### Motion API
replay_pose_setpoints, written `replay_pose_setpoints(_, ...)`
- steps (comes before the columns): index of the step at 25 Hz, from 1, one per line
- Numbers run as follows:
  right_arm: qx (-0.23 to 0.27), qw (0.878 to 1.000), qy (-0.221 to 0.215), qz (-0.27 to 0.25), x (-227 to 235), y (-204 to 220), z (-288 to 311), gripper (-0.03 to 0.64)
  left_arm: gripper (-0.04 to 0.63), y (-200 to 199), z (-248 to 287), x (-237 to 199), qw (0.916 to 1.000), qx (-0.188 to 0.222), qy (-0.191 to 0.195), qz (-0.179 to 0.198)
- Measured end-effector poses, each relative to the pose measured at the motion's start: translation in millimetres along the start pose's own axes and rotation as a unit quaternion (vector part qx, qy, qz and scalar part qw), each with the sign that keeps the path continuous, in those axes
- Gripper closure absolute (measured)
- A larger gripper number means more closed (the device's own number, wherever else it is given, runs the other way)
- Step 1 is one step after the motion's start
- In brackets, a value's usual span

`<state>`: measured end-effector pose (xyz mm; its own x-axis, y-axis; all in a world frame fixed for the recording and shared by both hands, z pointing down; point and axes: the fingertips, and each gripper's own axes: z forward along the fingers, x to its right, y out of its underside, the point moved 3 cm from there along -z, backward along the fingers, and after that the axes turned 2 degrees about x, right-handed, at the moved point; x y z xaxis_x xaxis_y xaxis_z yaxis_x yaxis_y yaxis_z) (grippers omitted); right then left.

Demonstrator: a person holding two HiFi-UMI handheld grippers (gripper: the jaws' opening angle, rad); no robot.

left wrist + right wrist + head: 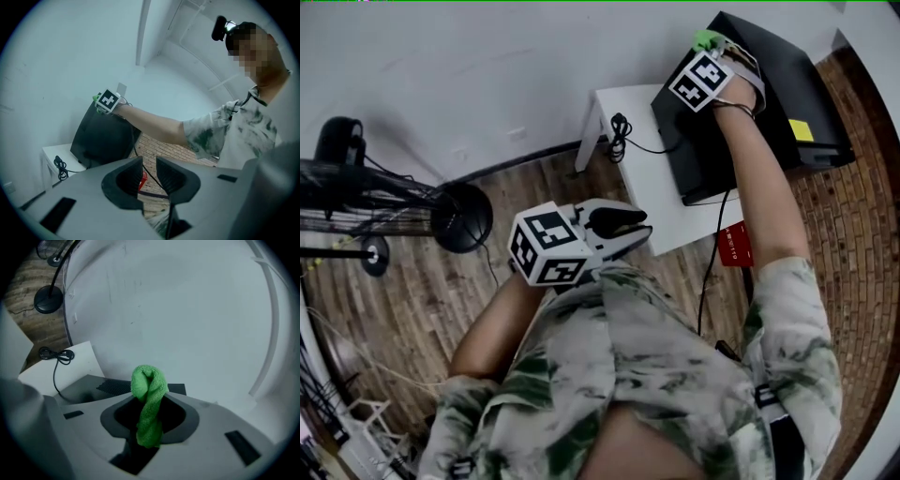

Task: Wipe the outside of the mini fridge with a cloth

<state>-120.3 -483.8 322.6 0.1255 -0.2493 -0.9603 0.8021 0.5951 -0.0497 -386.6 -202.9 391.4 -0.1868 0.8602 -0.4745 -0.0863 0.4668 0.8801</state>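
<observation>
The black mini fridge (787, 94) stands on a low white table (642, 178) against the wall. My right gripper (705, 43) is at the fridge's far upper edge, shut on a green cloth (709, 38). In the right gripper view the cloth (149, 399) is bunched upright between the jaws, over the fridge's vented black surface (93, 386). My left gripper (628, 230) hangs in the air close to my chest, away from the fridge, open with nothing in it. From the left gripper view the fridge (101, 136) shows ahead beyond that gripper (149, 176).
A coiled black cable (619, 136) lies on the table left of the fridge. A black floor fan (356, 187) with a round base (461, 217) stands at the left. A red card (734, 244) lies on the floor by the table. White wall lies behind.
</observation>
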Motion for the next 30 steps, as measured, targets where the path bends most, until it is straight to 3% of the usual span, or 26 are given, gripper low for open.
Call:
replay_pose_setpoints(14, -0.022, 0.995, -0.089, -0.047, -130.3, -0.4, 43.8, 0.502, 0.506, 9.5, -11.9, -11.7, 0.9989, -0.002, -0.043, -0.018)
replay_pose_setpoints(30, -0.046, 0.975, -0.192, -0.1, -269.6, -1.7, 95.9, 0.502, 0.506, 16.6, -24.3, -43.8, 0.9924, -0.005, -0.115, -0.044)
